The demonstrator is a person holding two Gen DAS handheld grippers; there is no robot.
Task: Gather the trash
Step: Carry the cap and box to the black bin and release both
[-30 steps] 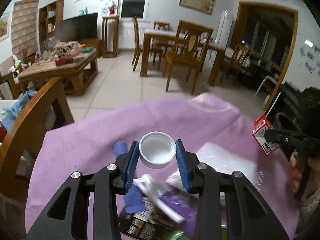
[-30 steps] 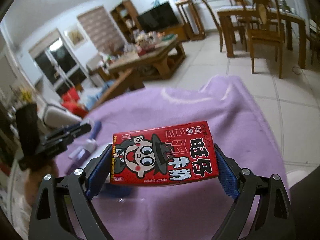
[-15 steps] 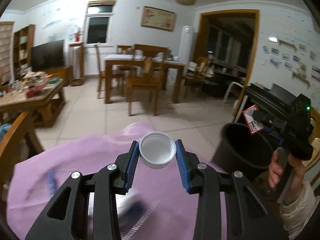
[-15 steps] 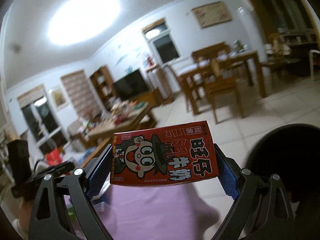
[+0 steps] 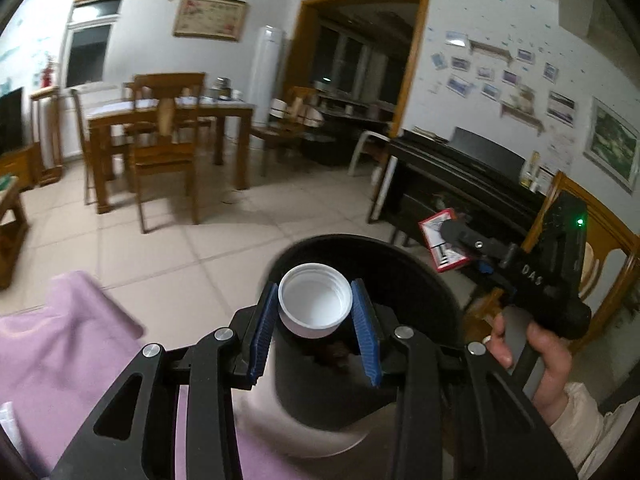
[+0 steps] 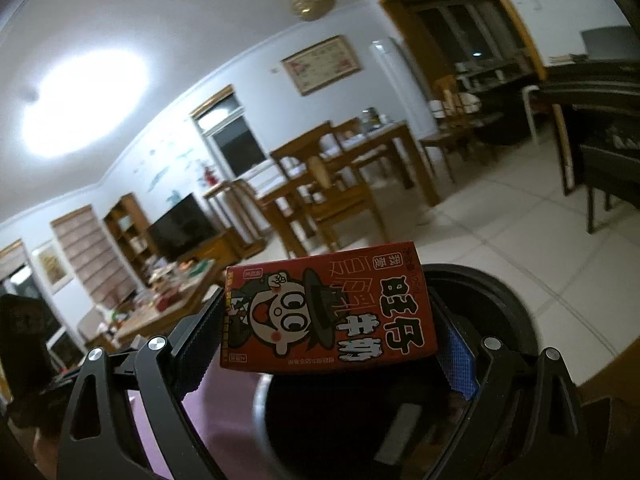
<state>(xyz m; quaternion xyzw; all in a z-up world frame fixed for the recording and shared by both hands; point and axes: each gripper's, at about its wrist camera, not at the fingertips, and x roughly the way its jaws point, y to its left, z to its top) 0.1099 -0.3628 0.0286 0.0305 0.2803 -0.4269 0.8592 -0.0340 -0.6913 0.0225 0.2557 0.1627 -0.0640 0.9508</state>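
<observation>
Bin: black trash bin [image 5: 432, 280] stands on the tiled floor just beside the purple-covered surface [image 5: 60, 344], its mouth open and dark.
Left tongs: left tongs [image 5: 316, 308] are closed on a white bottle cap [image 5: 315, 300], hollow side facing the camera, blue pads [image 5: 266, 320] pressing it from both sides.
Cap position: held over the near part of the bin's mouth, not past the rim on the far side.
Right tongs: right tongs [image 6: 328, 334] clamp a red milk carton [image 6: 328, 312] lengthwise, cartoon face upside down (an odd sight from where I stand).
Carton position: in the right wrist view it hangs above the bin's rim [image 6: 500, 292]; from the left camera the carton [image 5: 440, 240] looks to sit near the far right edge, so I'd judge it less centred than the cap.
Step in hand: dropping both pieces into the bin.
How to do it well: bring the carton further inward over the opening before letting go, since a flat box can catch the rim and tumble to the floor; tip it end-down if possible.
Cap advice: the cap is light and round, so release it low and near the middle, otherwise it may bounce or roll out.
Order: one release at a time seems safer, keeping the two tongs apart.
</observation>
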